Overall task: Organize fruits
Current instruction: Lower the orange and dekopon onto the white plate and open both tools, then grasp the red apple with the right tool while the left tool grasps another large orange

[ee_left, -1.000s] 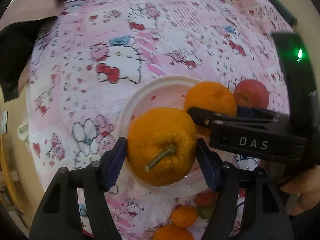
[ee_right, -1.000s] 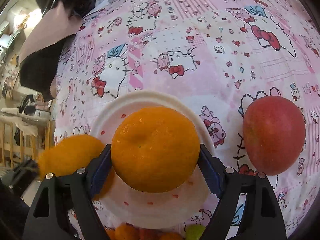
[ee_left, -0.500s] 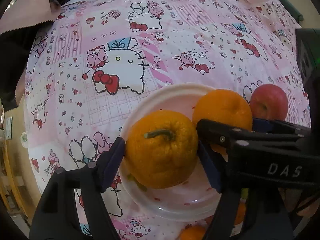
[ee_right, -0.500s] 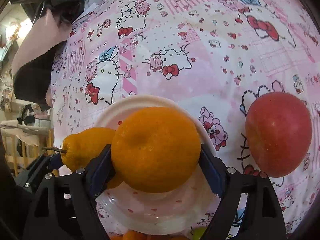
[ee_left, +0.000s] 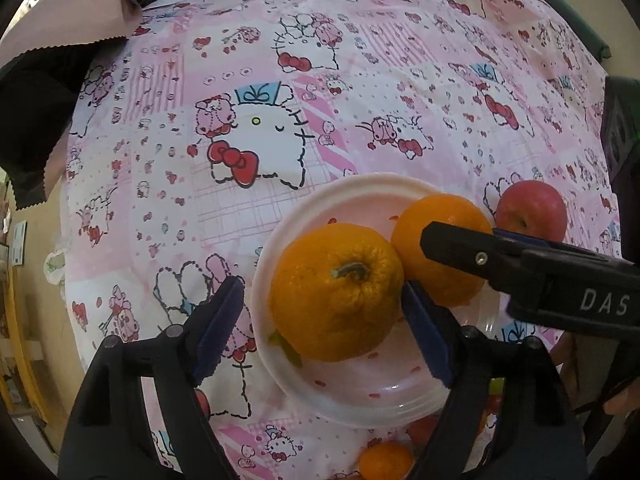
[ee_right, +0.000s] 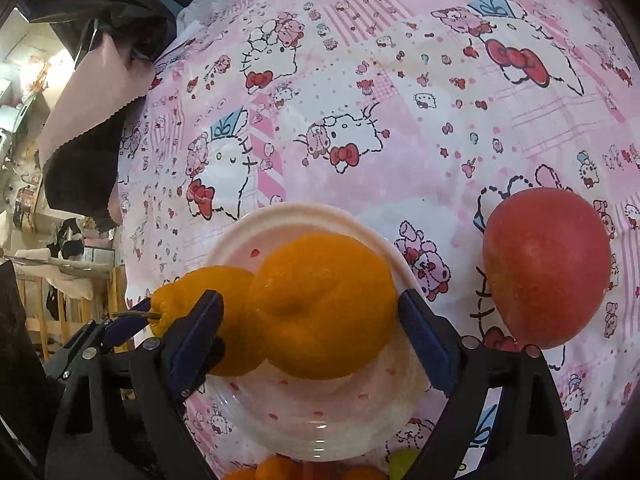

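Observation:
A white plate (ee_left: 360,188) (ee_right: 288,212) sits on the pink cartoon cloth. Two oranges rest on it, touching. The bumpy orange with a stem (ee_left: 336,296) (ee_right: 188,288) lies between the jaws of my left gripper (ee_left: 320,328), which is open, with a gap at the left pad. The smooth orange (ee_right: 324,308) (ee_left: 440,240) lies between the jaws of my right gripper (ee_right: 312,332), which is open, both pads clear of it. A red apple (ee_right: 544,264) (ee_left: 532,208) lies on the cloth right of the plate.
Several small oranges and a green fruit (ee_right: 404,460) lie at the near edge below the plate, small oranges (ee_left: 384,460) among them. A pink and black cloth (ee_right: 84,120) hangs at the table's far left. The table edge falls off on the left (ee_left: 60,240).
Both grippers lowered their oranges onto the plate and opened. The stemmed orange now rests stem up, and the jaws stand apart from both fruits.

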`<state>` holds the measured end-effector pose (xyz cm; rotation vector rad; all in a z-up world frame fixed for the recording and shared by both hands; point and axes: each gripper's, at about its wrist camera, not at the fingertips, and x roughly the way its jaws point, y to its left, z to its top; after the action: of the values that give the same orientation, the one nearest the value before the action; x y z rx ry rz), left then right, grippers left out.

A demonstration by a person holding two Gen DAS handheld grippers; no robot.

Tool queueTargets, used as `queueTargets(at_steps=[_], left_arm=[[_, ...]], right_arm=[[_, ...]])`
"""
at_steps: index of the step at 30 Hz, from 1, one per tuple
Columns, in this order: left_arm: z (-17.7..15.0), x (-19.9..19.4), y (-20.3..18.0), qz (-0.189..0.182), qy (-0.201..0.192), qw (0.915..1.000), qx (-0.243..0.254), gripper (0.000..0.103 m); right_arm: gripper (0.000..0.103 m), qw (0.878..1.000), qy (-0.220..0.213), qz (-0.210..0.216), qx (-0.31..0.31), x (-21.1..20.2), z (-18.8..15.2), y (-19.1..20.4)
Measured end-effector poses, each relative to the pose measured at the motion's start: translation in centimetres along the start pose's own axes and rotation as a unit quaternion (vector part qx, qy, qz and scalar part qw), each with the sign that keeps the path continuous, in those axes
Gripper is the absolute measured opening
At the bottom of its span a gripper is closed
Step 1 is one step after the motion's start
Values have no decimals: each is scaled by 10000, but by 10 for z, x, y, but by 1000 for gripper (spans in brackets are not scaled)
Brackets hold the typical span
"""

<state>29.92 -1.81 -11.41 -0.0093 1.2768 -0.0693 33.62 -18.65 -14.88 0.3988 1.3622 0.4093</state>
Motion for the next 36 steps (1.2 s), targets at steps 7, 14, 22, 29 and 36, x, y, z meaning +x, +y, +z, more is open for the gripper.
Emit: queueTargets(at_steps=[7,14,22,29,36], left_arm=[[-3,-17,-1,81,-102,9999,-56,78],[-14,-42,-2,12,-235,9996,-171,78],[-66,-66,-3,-151,-93,9997,-164,78],[-141,-55,-9,-224,655,9976,-65,78],[-178,-41,-30,-121,889,9958,192,78]], right_arm=[[91,9998,-131,111,24,-19,-3,-1],[91,9990,-375,196,104,-50,-9,-5],[91,9978,-576,196,244,-85,-23,-19],[91,9967,-735,84,334,-110,-41,-38],[91,9944,-844,-157,609,-121,-46,-69]])
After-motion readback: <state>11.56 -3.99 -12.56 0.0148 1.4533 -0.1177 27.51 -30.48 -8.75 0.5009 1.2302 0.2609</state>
